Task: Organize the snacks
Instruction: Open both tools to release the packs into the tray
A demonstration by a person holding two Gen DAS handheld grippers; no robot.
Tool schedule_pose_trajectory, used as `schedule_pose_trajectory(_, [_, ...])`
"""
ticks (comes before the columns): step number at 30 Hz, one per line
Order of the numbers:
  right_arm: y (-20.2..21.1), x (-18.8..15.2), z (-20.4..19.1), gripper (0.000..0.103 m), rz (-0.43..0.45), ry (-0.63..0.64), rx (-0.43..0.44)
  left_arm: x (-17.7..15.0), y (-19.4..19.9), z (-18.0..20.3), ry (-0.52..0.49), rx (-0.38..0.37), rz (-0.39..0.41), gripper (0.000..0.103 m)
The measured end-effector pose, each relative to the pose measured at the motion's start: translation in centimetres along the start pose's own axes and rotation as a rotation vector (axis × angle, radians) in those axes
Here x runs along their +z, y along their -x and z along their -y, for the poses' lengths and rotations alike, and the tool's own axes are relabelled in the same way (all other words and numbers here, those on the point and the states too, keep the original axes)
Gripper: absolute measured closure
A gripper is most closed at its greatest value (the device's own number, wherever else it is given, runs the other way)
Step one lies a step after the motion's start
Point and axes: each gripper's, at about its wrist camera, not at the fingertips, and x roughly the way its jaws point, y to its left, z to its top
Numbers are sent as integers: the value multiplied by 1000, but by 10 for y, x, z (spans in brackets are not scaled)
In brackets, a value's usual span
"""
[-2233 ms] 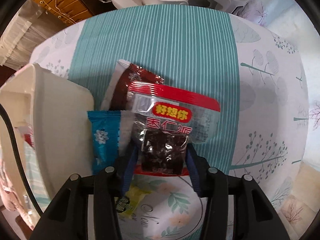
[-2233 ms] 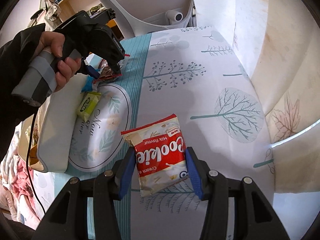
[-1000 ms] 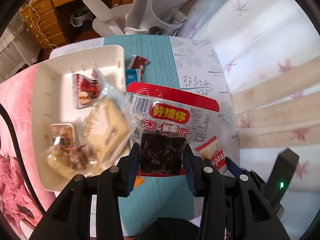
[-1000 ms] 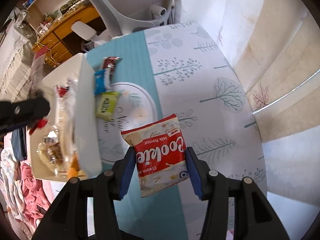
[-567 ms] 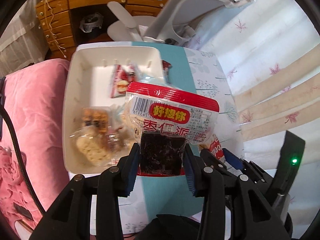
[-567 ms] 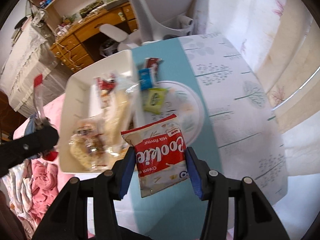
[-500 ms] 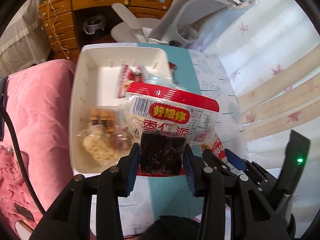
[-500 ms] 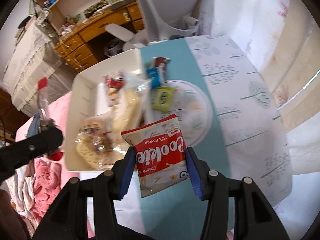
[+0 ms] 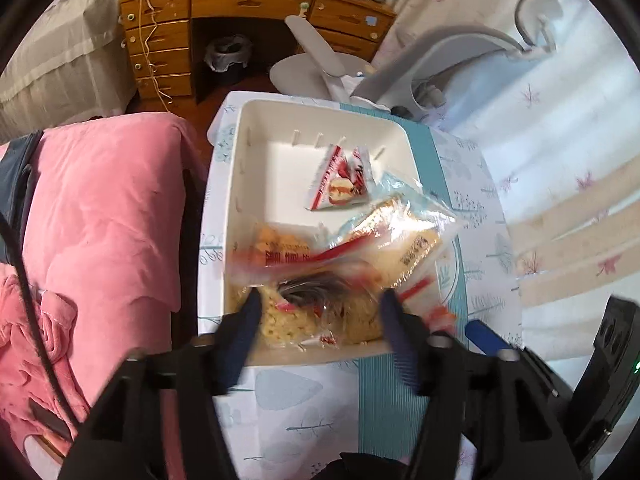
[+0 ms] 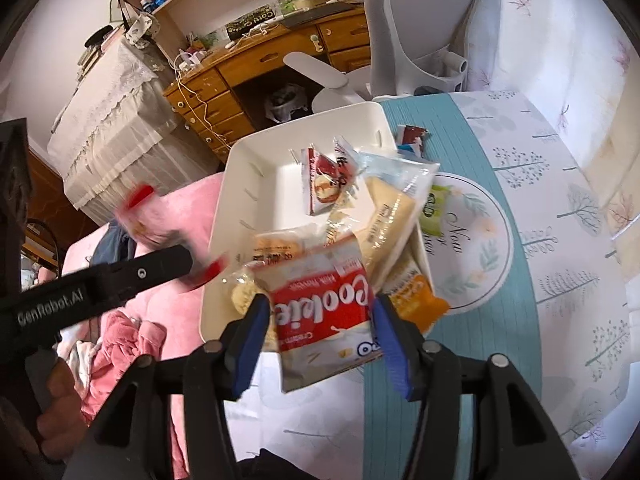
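A white bin (image 9: pixel 256 184) sits on the table with several snack packs inside. My left gripper (image 9: pixel 320 316) hangs over its near end, jaws opening. The red-topped clear date pack (image 9: pixel 316 264) is a blur above the spread fingers, loose and dropping onto the snacks. In the right wrist view my right gripper (image 10: pixel 320 332) is also over the near end of the white bin (image 10: pixel 240 184), jaws opening. The red-and-white cookie pack (image 10: pixel 320 312) is tilted and slipping between the fingers. The left gripper's black body (image 10: pixel 100 280) shows at the left, with the blurred date pack (image 10: pixel 148 224) beside it.
A pink blanket (image 9: pixel 100 220) lies left of the table. Right of the bin, on the teal stripe and round print, lie a green snack (image 10: pixel 434 204) and a dark red and blue pair (image 10: pixel 412 138). A white chair (image 10: pixel 420 32) and wooden desk (image 9: pixel 248 12) stand beyond.
Both grippers swung left from the table to above the bin. Their jaws have spread, and the date pack and cookie pack have come loose and tipped.
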Motion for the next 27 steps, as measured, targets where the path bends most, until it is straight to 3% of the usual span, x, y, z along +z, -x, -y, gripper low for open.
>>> schedule_pose_trajectory(10, [14, 1, 22, 27, 72, -92, 8, 15, 13, 0, 52, -102, 23, 23])
schedule_pose_trajectory(18, [29, 1, 54, 21, 92, -121, -16, 13, 16, 33, -5, -101, 18, 17])
schedule_pose_trajectory(27, [47, 6, 95, 21, 117, -48, -39, -11, 19, 85, -83, -101, 90, 16])
